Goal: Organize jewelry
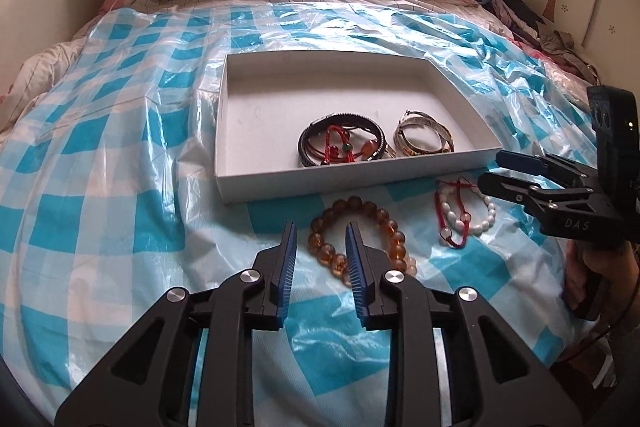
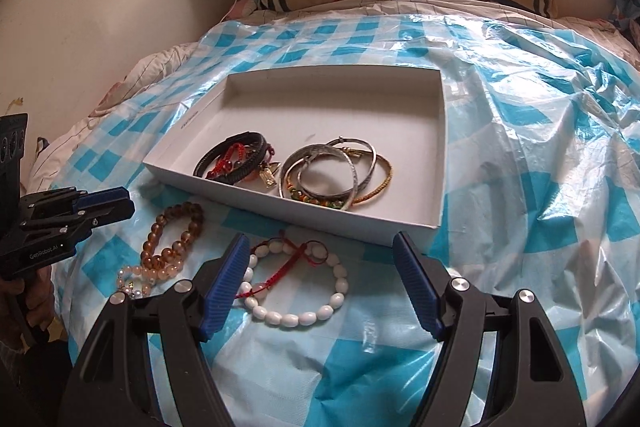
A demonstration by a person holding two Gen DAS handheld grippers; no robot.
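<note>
The left hand-held gripper point(image 1: 320, 233) hangs part-open over the amber bead bracelet point(image 1: 360, 239), one finger above the inside of its ring and one outside it, pads gripping nothing. The right hand-held gripper point(image 2: 320, 247) stands wide open, empty, over the white bead bracelet point(image 2: 298, 289) with its red cord. Both point steeply down at the bed's blue checked plastic sheet point(image 2: 520, 187). Just beyond the bracelets sits the white tray point(image 2: 438, 155), holding dark bands and silver bangles. The hand point(image 2: 20, 291) gripping the left handle is cut off at the edge; a paler beaded strand beside the amber one is partly hidden.
</note>
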